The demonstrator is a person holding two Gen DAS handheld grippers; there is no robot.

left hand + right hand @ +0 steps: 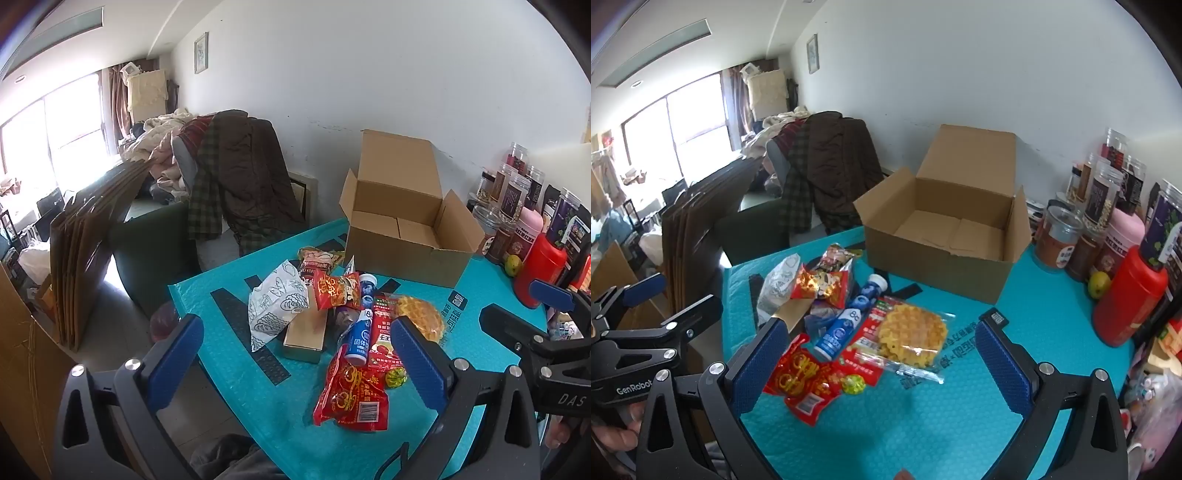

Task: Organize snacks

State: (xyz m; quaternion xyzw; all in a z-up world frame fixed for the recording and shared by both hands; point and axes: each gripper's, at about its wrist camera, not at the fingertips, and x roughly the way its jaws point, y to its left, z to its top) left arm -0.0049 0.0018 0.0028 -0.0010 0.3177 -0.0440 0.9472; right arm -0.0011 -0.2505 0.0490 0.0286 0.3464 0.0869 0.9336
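Observation:
A pile of snacks lies on the teal mat [240, 369]: a waffle pack [912, 336], a blue tube [838, 332], a red packet [351, 398], a white patterned bag [275, 306] and a gold box [306, 332]. Behind the pile stands an open cardboard box [945, 236] with nothing showing inside. My left gripper [295, 350] hovers open over the near side of the pile, and nothing is between its blue pads. My right gripper [882, 354] is open too, above the waffle pack and the red packet, apart from them.
Jars and a red bottle [1126, 299] crowd the mat's right edge, with a green fruit [1099, 284] beside them. A chair draped with clothes [236, 173] stands beyond the table. Flat cardboard sheets [81, 258] lean at the left.

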